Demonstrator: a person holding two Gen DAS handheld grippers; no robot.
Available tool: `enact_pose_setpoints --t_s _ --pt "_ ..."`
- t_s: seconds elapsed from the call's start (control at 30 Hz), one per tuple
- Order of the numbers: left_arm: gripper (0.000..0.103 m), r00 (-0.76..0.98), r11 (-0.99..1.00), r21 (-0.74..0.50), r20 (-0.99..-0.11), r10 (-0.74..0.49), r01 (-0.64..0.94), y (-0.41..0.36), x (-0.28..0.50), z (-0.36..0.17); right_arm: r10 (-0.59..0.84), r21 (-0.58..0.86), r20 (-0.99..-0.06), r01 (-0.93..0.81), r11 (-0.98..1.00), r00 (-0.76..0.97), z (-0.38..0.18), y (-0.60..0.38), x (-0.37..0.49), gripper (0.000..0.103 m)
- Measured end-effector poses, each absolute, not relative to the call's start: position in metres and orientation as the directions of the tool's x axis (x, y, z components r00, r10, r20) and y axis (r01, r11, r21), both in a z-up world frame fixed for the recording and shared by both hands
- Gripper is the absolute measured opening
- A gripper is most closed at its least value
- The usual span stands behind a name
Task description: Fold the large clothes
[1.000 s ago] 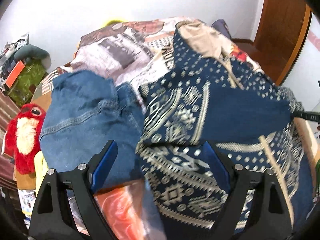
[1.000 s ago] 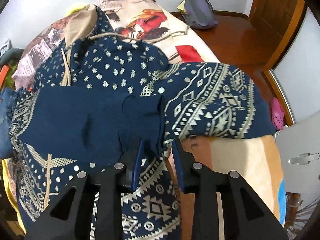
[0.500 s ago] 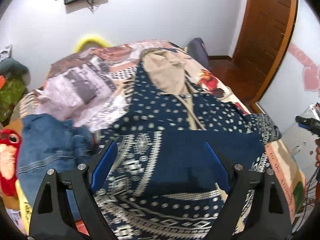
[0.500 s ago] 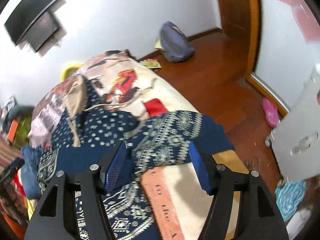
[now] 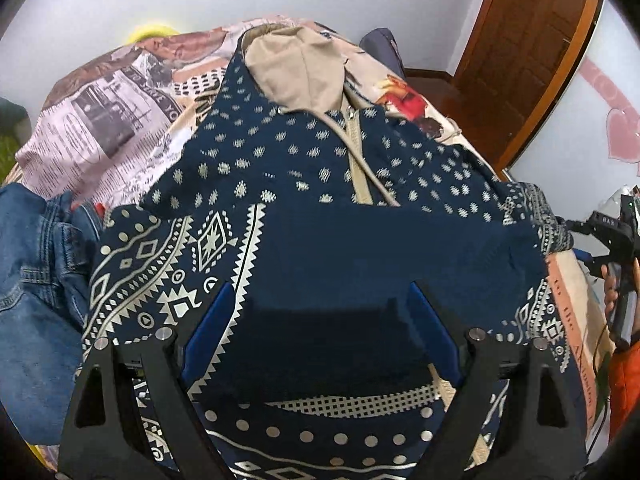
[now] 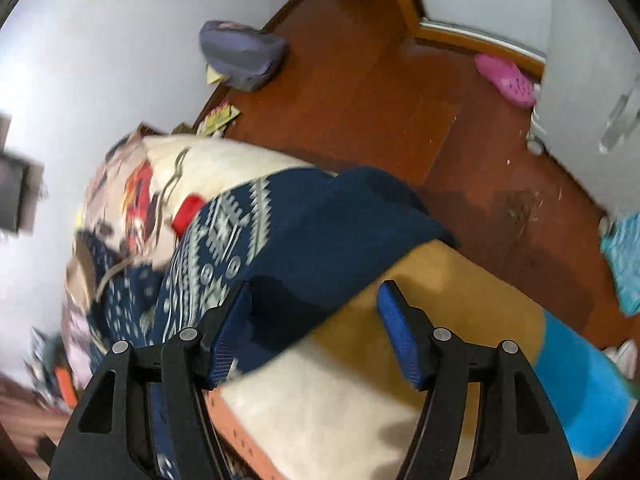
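A: So, start with the largest item. What covers the bed?

B: A printed bedspread, newspaper and picture motifs. Spread across it lies the hoodie, navy with cream geometric bands, beige hood toward the wall, zip and drawcords running down the chest. Both sleeves are folded across the front, so a plain navy panel crosses the middle.

A: And to the side of it?

B: A denim garment is bunched just beside the hoodie's patterned side, at the left in the left wrist view. On the wooden floor beyond the bed: a grey-purple bag against the wall, a pink clog near the door frame.

A: State of the left gripper?

B: Jaws spread wide, hovering over the plain navy panel. No fabric is pinched between the blue pads.

A: Right gripper?

B: Released. Its jaws have just been opening; they stand apart above the bed edge. The folded sleeve end lies on the bed partly between them, at the left pad, unclamped. In the left wrist view that gripper appears at the far right, held by a hand.
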State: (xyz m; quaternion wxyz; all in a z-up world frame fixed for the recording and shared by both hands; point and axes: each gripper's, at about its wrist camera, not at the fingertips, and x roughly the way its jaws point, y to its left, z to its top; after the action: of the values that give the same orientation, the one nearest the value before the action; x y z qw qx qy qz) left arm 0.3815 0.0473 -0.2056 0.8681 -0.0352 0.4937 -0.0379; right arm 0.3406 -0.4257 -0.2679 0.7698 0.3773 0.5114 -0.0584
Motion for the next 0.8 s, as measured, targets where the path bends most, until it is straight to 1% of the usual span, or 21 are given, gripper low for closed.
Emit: enact_pose_setpoints --t_s 0.1,0.13,0.2,0.23,0.27,0.3,0.33,0.37,0.43,0.57,0.7,0.8 --pt "0.087 0.503 0.995 -0.091 -0.859 -0.092 0.025 0.049 0.383 -0.212 0.254 0.506 -0.836 0.505 0.699 0.486 -0.275 -0.431 0.349 0.062" --pt "0.087 0.501 0.996 -0.09 -0.86 -0.09 0.025 0.05 0.383 -0.213 0.232 0.49 -0.844 0.517 0.702 0.484 -0.279 -0.431 0.355 0.06" --pt "0.087 0.5 0.997 -0.079 -0.862 -0.081 0.025 0.051 0.382 -0.216 0.188 0.461 -0.851 0.527 0.714 0.49 -0.28 -0.43 0.363 0.051" --pt "0.087 0.5 0.997 -0.072 -0.863 -0.075 0.025 0.051 0.382 -0.217 0.172 0.451 -0.851 0.524 0.722 0.495 -0.279 -0.429 0.365 0.042" --pt "0.087 0.5 0.998 -0.063 -0.863 -0.068 0.026 0.052 0.381 -0.218 0.156 0.44 -0.851 0.519 0.733 0.502 -0.276 -0.427 0.368 0.031" --pt "0.087 0.501 0.998 -0.057 -0.863 -0.062 0.026 0.052 0.38 -0.218 0.14 0.43 -0.849 0.512 0.744 0.51 -0.271 -0.424 0.37 0.025" --pt "0.087 0.503 0.998 -0.048 -0.863 -0.056 0.028 0.052 0.379 -0.217 0.125 0.422 -0.845 0.505 0.753 0.52 -0.266 -0.421 0.37 0.016" --pt "0.087 0.505 0.999 -0.04 -0.862 -0.05 0.031 0.053 0.377 -0.217 0.102 0.412 -0.836 0.495 0.765 0.539 -0.258 -0.417 0.37 0.012" --pt "0.087 0.511 0.999 -0.025 -0.859 -0.041 0.038 0.053 0.373 -0.214 0.081 0.403 -0.811 0.453 0.795 0.58 -0.24 -0.41 0.369 0.01" --pt "0.087 0.53 0.999 0.0 -0.847 -0.026 0.048 0.053 0.366 -0.203 0.11 0.413 -0.723 0.298 0.861 0.682 -0.184 -0.383 0.365 0.01" --pt "0.087 0.558 0.999 0.0 -0.829 -0.025 0.044 0.054 0.357 -0.186 0.22 0.404 -0.635 0.077 0.911 0.74 -0.119 -0.341 0.361 0.01" --pt "0.087 0.574 0.999 -0.014 -0.818 -0.034 0.039 0.056 0.35 -0.175 0.323 0.406 -0.59 -0.074 0.911 0.74 -0.092 -0.307 0.355 0.01"
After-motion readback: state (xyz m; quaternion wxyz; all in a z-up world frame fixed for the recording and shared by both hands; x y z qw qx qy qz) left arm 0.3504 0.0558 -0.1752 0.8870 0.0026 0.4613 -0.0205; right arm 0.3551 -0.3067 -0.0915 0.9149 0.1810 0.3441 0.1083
